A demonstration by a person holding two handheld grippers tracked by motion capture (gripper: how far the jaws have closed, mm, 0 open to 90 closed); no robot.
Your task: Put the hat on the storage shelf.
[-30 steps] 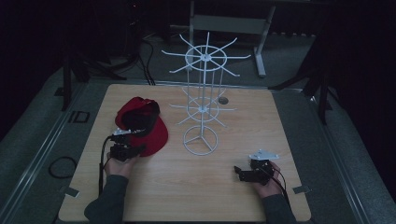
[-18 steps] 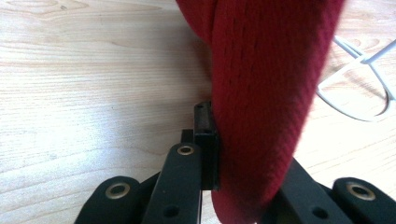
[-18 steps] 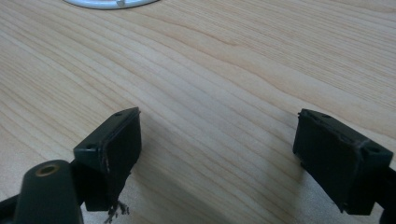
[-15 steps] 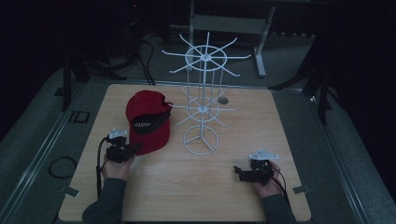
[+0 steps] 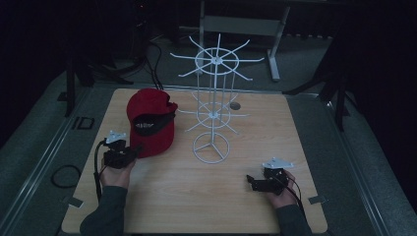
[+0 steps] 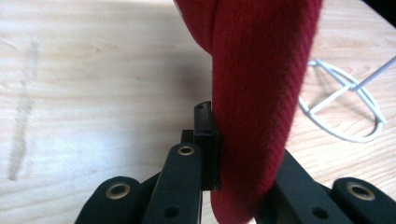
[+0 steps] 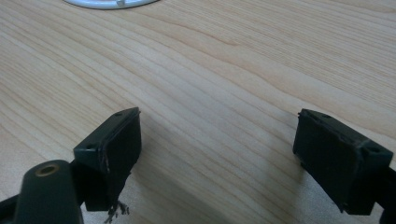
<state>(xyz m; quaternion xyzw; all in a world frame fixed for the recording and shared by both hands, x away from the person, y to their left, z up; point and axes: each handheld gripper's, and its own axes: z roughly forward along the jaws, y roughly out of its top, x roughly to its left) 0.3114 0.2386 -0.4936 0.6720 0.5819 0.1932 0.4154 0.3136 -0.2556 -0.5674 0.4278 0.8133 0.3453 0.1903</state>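
Note:
A red cap point(image 5: 150, 123) with a dark inside is held up at the left of the wooden table, its brim end toward my left gripper point(image 5: 129, 153). In the left gripper view the red brim point(image 6: 257, 102) is pinched between the two black jaws, so my left gripper point(image 6: 233, 186) is shut on it. A white wire rack point(image 5: 212, 98) with radial hooks stands at the table's middle on a ring base point(image 5: 210, 148). My right gripper point(image 5: 253, 183) rests low at the front right, its jaws wide apart over bare wood point(image 7: 217, 154).
The rack's ring base point(image 6: 345, 107) lies just right of the cap in the left gripper view. A small dark round object point(image 5: 235, 105) sits behind the rack. Cables run on the floor at the back left, and a metal stand leg point(image 5: 273, 54) is beyond the table.
The left gripper has pulled the cap toward the near side and tilted it up, turning its dark inside toward the camera. The right gripper has stayed put.

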